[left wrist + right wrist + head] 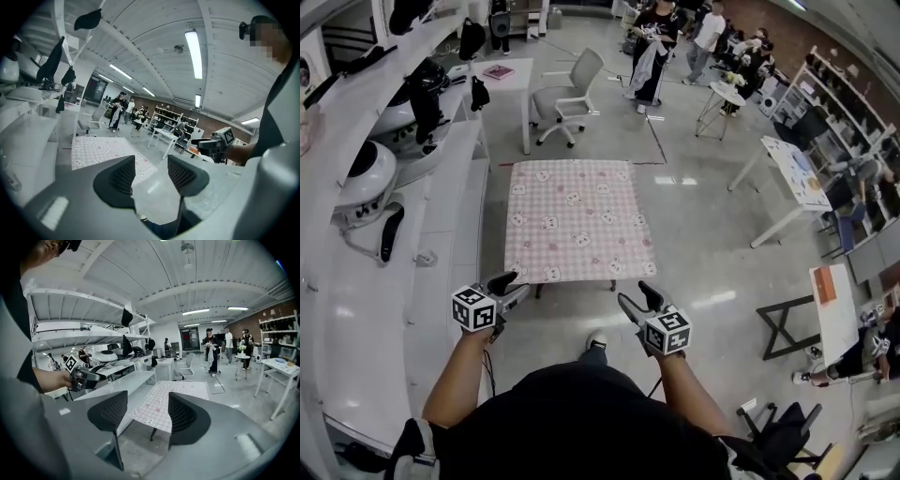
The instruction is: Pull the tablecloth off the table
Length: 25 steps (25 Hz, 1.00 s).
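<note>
A pink checked tablecloth (577, 220) with small white figures covers a low table straight ahead; it also shows as the tablecloth (105, 150) and the tablecloth (173, 401) in the two gripper views. My left gripper (508, 284) hangs just short of the cloth's near left corner, jaws open and empty. My right gripper (637, 298) is held just short of the near right corner, also open with nothing between its fingers. Neither touches the cloth. Each gripper camera sees the other: the right gripper (206, 144) and the left gripper (86, 376).
A long white bench (412, 272) with shelves, helmets and gear runs along the left. A white desk (511, 80) and office chair (567, 94) stand beyond the table. White tables (797, 183) and a black stand (783, 323) are at the right. People stand at the far end.
</note>
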### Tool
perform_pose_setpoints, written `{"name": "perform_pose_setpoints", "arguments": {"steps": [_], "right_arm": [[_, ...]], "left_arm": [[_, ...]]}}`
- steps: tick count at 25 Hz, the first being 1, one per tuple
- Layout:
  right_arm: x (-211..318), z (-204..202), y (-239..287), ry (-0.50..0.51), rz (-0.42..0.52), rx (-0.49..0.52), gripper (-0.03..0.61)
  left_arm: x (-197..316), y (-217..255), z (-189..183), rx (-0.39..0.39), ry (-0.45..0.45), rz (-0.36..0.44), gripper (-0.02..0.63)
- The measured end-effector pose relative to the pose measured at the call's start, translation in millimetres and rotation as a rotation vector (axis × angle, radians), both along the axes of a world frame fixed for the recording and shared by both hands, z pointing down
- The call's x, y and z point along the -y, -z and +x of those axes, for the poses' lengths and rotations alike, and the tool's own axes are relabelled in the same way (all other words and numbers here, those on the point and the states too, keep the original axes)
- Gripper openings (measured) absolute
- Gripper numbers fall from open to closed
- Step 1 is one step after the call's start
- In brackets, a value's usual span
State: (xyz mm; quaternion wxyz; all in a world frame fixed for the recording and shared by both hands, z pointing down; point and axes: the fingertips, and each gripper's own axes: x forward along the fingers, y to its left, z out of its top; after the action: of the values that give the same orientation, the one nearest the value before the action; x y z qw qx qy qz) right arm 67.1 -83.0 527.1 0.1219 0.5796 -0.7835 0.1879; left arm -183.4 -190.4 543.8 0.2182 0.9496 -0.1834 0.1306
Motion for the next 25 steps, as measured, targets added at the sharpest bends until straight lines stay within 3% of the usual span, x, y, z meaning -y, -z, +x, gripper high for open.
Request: {"name": "perform_pose_setpoints", "arguments": {"steps": [8,25], "right_arm": [[53.8,13.5,-4.7,0.071,0.009,0.009,0.301],[148.0,114.5,-18.6,0.145,0.017,0.073,0.299]], "left_arm": [[30.9,-5.2,1.3,0.008,0.083,-0.01,0.209],[99.8,13.5,99.8,0.041,0.146,0.007,0.212]]}}
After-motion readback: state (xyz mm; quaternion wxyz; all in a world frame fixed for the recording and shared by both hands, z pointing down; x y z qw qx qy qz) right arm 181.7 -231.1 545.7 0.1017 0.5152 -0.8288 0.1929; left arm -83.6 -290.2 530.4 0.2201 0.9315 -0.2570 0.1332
